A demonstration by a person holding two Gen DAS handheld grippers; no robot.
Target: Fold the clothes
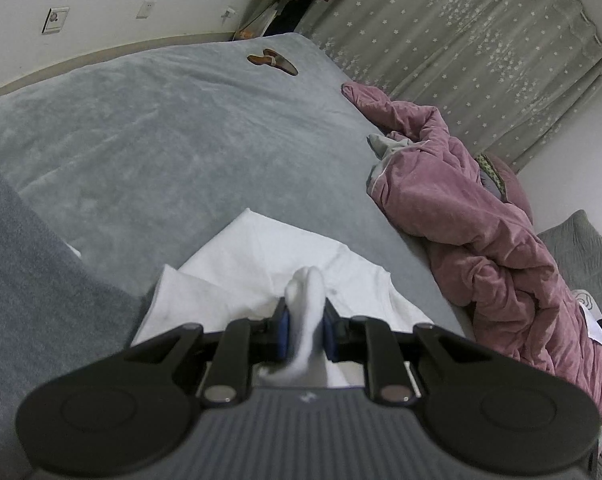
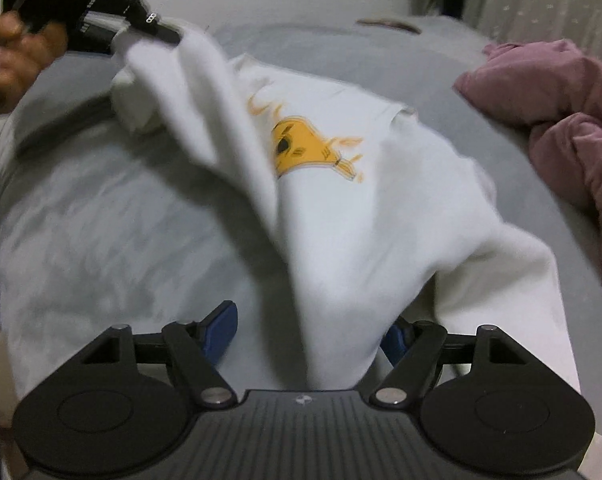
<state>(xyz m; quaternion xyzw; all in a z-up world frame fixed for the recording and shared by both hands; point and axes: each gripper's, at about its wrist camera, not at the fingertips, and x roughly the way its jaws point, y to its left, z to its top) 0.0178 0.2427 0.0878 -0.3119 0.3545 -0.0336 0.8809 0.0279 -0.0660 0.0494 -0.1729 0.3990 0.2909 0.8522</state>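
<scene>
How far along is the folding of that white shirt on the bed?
Early to midway, it seems. Done: the white shirt lies spread on the grey bed cover, orange print up. In hand: the left gripper is shut on a bunch of its fabric and lifts one edge over; the right gripper is open with cloth hanging between its jaws. Left: no neat folded shape yet, and the pink garment lies crumpled.

Bed (image 1: 173,128), grey plush cover. Lying on it: white garment (image 2: 365,216) with yellow print, partly lifted; crumpled pink quilted garment (image 1: 473,216) along right edge; small brown object (image 1: 273,62) near far corner.
</scene>
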